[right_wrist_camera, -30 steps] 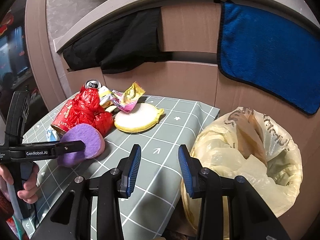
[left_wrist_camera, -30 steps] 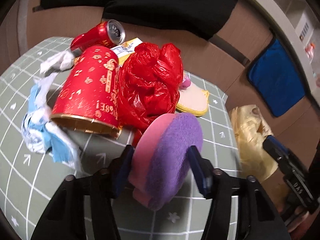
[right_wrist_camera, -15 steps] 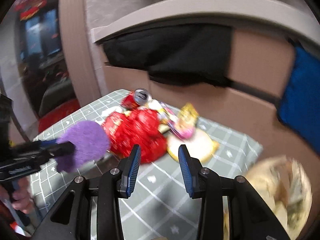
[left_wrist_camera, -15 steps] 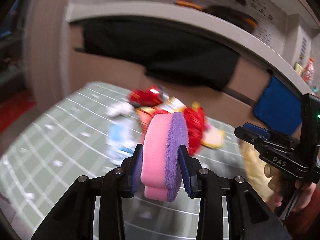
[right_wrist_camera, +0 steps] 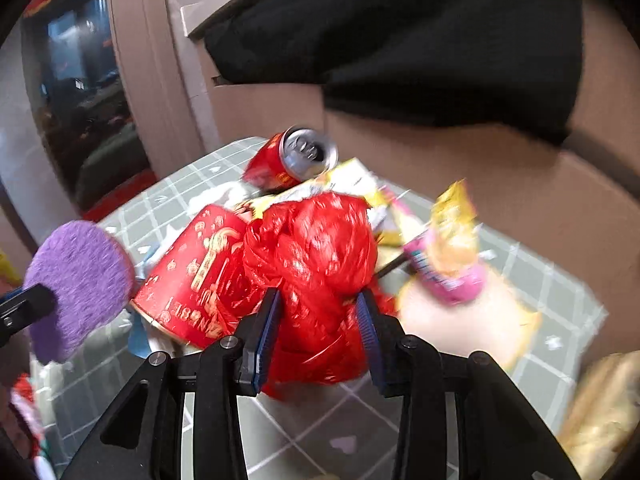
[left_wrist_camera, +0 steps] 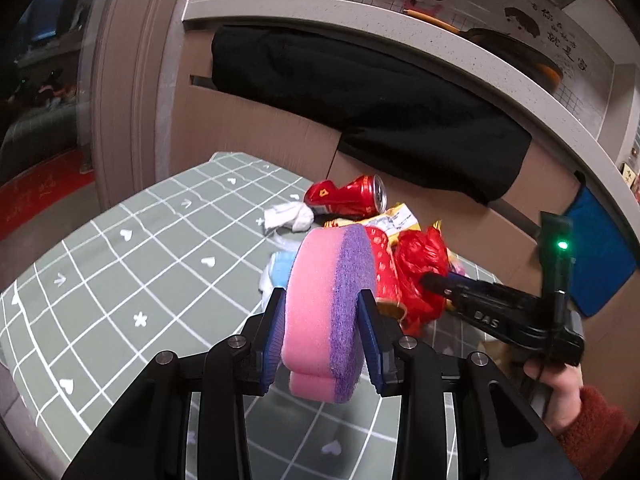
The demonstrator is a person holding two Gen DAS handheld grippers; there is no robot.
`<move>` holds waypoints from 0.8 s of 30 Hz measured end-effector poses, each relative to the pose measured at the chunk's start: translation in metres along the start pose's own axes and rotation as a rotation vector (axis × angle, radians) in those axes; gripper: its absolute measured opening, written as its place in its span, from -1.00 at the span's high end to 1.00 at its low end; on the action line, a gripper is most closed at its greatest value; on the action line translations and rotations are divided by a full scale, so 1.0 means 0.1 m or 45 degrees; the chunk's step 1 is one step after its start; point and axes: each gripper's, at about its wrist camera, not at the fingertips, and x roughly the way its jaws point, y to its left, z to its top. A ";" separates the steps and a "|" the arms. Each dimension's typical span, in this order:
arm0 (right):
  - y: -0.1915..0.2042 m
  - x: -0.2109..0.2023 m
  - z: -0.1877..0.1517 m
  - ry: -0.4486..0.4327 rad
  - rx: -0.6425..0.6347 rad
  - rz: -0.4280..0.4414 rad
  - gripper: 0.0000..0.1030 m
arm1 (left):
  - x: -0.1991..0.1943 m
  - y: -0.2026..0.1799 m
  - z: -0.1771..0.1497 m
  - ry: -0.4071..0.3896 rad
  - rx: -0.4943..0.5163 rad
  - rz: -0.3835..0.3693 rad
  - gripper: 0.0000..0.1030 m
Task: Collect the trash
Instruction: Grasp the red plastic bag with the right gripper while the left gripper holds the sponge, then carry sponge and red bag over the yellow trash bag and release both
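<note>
Sponge lifted off the surface; right gripper (right_wrist_camera: 318, 334) moved from the yellow bag to the red bag (right_wrist_camera: 316, 264).
Left gripper (left_wrist_camera: 322, 334) clamps the pink-purple sponge (left_wrist_camera: 330, 312) above the checked surface (left_wrist_camera: 120, 280). Right jaws closing around the red bag, contact unclear. Behind: red cup (right_wrist_camera: 196, 272), can (right_wrist_camera: 296, 156), still lying uncollected.

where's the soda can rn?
The red soda can lies on its side at the far edge of the trash pile on the gridded tablecloth, behind the red plastic bag, with crumpled white tissue just left of it in the left wrist view.
</note>
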 end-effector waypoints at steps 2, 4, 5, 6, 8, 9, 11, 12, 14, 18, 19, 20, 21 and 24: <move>-0.04 -0.14 0.00 -0.027 0.010 0.010 0.56 | -0.01 -0.10 0.03 -0.021 0.013 -0.003 0.30; -0.06 -0.34 -0.01 -0.072 0.000 -0.034 0.57 | -0.03 -0.22 0.07 -0.045 0.026 -0.014 0.30; -0.10 -0.50 -0.03 -0.105 -0.003 -0.062 0.57 | -0.05 -0.31 0.08 -0.060 0.037 -0.026 0.30; -0.14 -0.62 -0.04 -0.129 0.003 -0.070 0.58 | -0.08 -0.40 0.10 -0.076 0.047 -0.039 0.30; -0.26 -0.86 -0.08 -0.165 0.036 -0.075 0.58 | -0.12 -0.60 0.13 -0.093 0.070 -0.069 0.30; -0.33 -1.00 -0.11 -0.187 0.058 -0.080 0.58 | -0.13 -0.71 0.14 -0.096 0.085 -0.088 0.30; -0.51 -1.31 -0.20 -0.232 0.098 -0.126 0.58 | -0.15 -0.99 0.13 -0.100 0.127 -0.150 0.30; -0.57 -1.42 -0.24 -0.246 0.113 -0.144 0.58 | -0.16 -1.12 0.12 -0.102 0.146 -0.184 0.29; -0.76 -1.69 -0.35 -0.279 0.162 -0.195 0.58 | -0.16 -1.38 0.09 -0.094 0.179 -0.259 0.29; -1.08 -2.16 -0.59 -0.333 0.232 -0.319 0.57 | -0.07 -1.98 0.01 -0.044 0.266 -0.454 0.29; -1.16 -2.28 -0.66 -0.347 0.243 -0.366 0.57 | -0.05 -2.10 -0.01 -0.032 0.287 -0.489 0.29; -1.22 -2.36 -0.70 -0.353 0.251 -0.394 0.57 | -0.02 -2.23 -0.04 -0.016 0.310 -0.520 0.29; -1.31 -2.46 -0.76 -0.361 0.266 -0.429 0.57 | 0.02 -2.36 -0.07 0.001 0.329 -0.549 0.29; -1.52 -2.68 -0.91 -0.373 0.317 -0.496 0.57 | 0.17 -2.68 -0.17 0.070 0.365 -0.590 0.29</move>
